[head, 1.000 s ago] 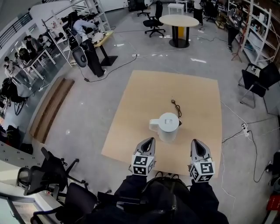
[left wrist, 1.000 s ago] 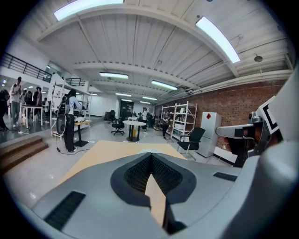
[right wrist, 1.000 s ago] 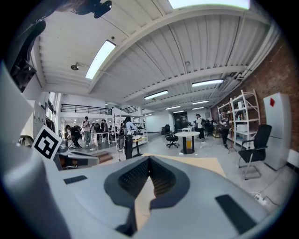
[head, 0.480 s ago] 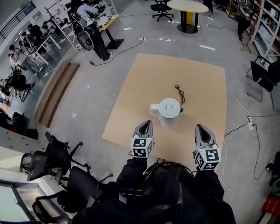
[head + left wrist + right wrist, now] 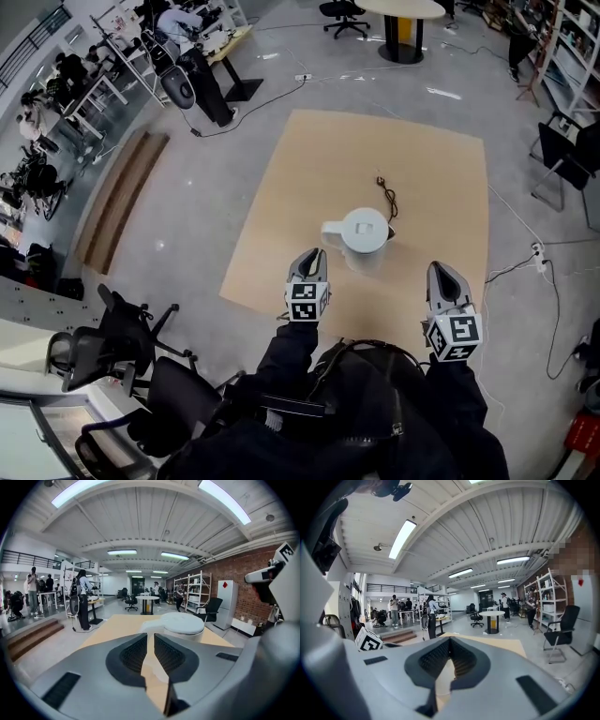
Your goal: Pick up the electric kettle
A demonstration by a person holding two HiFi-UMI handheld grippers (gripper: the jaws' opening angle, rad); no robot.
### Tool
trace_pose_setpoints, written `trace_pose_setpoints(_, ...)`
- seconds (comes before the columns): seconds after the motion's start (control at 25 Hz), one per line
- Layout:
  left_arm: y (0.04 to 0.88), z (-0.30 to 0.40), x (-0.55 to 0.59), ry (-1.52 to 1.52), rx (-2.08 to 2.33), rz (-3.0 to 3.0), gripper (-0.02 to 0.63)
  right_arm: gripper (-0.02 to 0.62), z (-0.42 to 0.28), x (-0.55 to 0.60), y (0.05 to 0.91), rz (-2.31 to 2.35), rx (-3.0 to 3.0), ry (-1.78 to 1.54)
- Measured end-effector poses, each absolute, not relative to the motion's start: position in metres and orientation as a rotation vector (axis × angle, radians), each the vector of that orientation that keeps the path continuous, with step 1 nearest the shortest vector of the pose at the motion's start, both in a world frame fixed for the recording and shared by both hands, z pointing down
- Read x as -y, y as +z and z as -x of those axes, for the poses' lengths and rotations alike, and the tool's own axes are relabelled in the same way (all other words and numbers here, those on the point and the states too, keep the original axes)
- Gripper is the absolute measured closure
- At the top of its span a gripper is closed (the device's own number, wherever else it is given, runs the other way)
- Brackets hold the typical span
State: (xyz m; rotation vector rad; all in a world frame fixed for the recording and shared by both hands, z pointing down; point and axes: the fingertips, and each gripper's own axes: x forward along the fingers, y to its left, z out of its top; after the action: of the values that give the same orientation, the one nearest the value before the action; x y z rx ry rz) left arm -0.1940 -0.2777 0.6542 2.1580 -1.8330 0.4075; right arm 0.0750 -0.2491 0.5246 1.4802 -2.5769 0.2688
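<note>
A white electric kettle (image 5: 366, 239) stands on a tan floor board (image 5: 309, 178), its lid on and its handle (image 5: 330, 232) towards the left. A black cord with a plug (image 5: 386, 199) lies behind it. My left gripper (image 5: 314, 253) is just short of the handle, a little to its left. Its jaws are opening, barely apart, with nothing between them. In the left gripper view the kettle (image 5: 183, 624) sits right ahead of the left gripper (image 5: 148, 633). My right gripper (image 5: 441, 269) is to the kettle's right, apart from it, and the right gripper (image 5: 450, 639) is shut and empty.
Black office chairs (image 5: 103, 347) stand at the lower left, and another chair (image 5: 562, 150) at the right. A cable and power strip (image 5: 537, 253) lie on the floor right of the board. Wooden steps (image 5: 112, 211) lie at the left, and people work at desks beyond.
My left gripper has moved down and forward, closer to the kettle's handle. The right gripper has drifted slightly to the right. The kettle has not moved.
</note>
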Motion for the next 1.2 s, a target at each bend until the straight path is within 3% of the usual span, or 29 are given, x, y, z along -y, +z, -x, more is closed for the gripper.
trace_pose_setpoints(0.12,0.675,0.198,0.289,0.446,1.808,-2.156,0.524,0.594,-0.078,0.251,0.527,-1.496,2.56,0.262)
trace_pose_setpoints(0.6,0.724,0.194,0.323,0.563,1.705,-2.151,0.39,0.594,-0.101,0.259,0.531,-1.607,2.462,0.268)
trace_pose_setpoints(1.2,0.752,0.203,0.37,0.598,1.753,-2.093,0.39,0.594,-0.116,0.259,0.539,-1.663,2.375,0.279)
